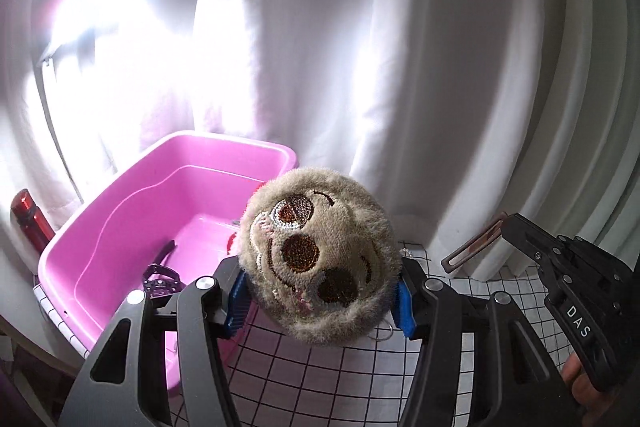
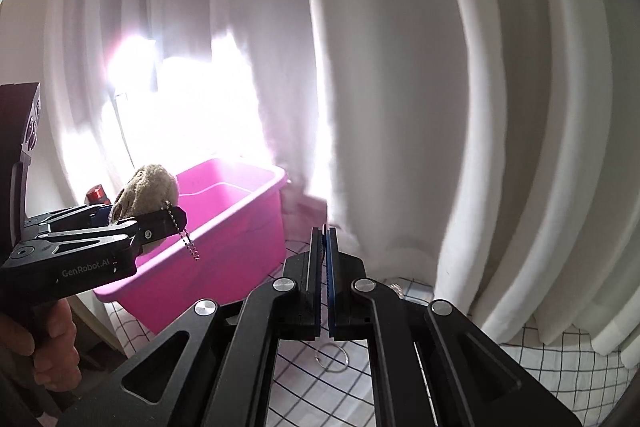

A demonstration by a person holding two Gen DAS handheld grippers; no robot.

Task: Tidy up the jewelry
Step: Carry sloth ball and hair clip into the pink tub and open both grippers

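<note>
A round beige plush keyring [image 1: 316, 255] with an embroidered face sits between the blue pads of my left gripper [image 1: 320, 301], which is shut on it. In the right wrist view the plush keyring [image 2: 146, 187] is held in the left gripper [image 2: 160, 219] beside the near rim of the pink tub [image 2: 224, 227], and its ball chain [image 2: 188, 239] dangles. My right gripper [image 2: 324, 243] is shut. In the left wrist view a thin brown metal clip [image 1: 474, 249] sticks out from the tip of the right gripper [image 1: 507, 223]. A metal ring [image 2: 332, 359] lies on the cloth below.
The pink tub [image 1: 160, 195] holds a dark purple piece [image 1: 160, 281] and a black bar [image 1: 166, 251]. A red bottle [image 1: 30, 223] stands behind it. White curtains [image 2: 400, 107] hang close behind the chequered tablecloth [image 1: 300, 367]. A small silver item [image 2: 394, 287] lies near the curtain.
</note>
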